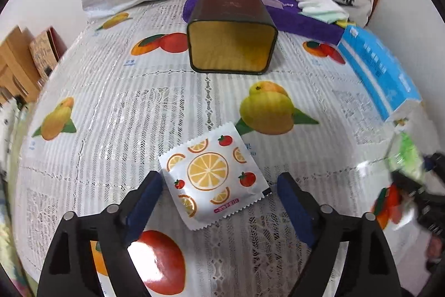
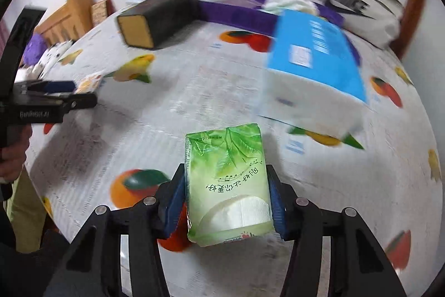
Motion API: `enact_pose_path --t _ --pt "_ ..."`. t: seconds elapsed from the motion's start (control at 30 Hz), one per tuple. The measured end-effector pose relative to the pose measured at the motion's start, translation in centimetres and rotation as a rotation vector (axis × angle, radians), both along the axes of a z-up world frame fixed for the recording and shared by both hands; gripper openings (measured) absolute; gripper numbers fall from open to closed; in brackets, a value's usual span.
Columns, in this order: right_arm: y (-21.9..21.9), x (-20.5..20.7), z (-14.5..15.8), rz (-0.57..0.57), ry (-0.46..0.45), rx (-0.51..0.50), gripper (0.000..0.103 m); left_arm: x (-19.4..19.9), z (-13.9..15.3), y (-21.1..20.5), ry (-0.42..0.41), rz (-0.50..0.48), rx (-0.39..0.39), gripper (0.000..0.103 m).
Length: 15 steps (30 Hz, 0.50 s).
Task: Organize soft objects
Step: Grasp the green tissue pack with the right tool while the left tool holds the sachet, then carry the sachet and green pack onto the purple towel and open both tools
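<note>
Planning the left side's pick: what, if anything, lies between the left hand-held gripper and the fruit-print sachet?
Nothing visible. The left hand-held gripper has its jaws spread wide, and the fruit-print sachet lies flat on the tablecloth between the fingertips, with open gaps on both sides.
</note>
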State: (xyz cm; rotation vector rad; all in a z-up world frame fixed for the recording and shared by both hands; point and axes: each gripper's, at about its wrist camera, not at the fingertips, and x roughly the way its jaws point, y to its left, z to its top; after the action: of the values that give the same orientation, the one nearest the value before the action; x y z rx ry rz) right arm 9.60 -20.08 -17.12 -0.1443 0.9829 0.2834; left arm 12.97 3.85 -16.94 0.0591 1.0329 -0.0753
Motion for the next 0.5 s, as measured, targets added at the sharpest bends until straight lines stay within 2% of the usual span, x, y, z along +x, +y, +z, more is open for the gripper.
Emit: enact_pose_path --t 0.07,0.13,0.17,0.2,0.3,0.43,0.5 --pt "-1.1 0.2 0.0 -0.031 -0.002 0.013 0.053 0.0 -0.1 -0.3 -0.017 0.011 0.001 0.085" --pt "-1.9 0.5 0.0 -0.058 -0.007 0.025 0.053 -0.1 0.2 -0.5 -0.051 -0.001 0.002 0.067" --pt "-2.1 0.6 0.0 -0.066 -0.009 0.026 0.053 -0.1 0.3 -0.8 -0.057 -0.013 0.003 0.055" --pt "-2.1 0.7 0.0 -0.069 -0.01 0.029 0.053 -0.1 0.4 -1.1 -0.056 -0.02 0.007 0.049" --pt "-2.1 0.8 0.0 -0.066 -0.017 0.02 0.053 0.1 0.5 -1.8 -0.07 -0.033 0.024 0.041" --pt "-2.4 0.9 -0.1 -0.07 -0.014 0.033 0.053 0.2 0.8 -1.8 -0.074 -0.037 0.0 0.033" --pt "-2.5 1.0 0.0 -0.074 -0.009 0.039 0.053 0.3 1.1 -1.7 -0.084 -0.044 -0.021 0.016"
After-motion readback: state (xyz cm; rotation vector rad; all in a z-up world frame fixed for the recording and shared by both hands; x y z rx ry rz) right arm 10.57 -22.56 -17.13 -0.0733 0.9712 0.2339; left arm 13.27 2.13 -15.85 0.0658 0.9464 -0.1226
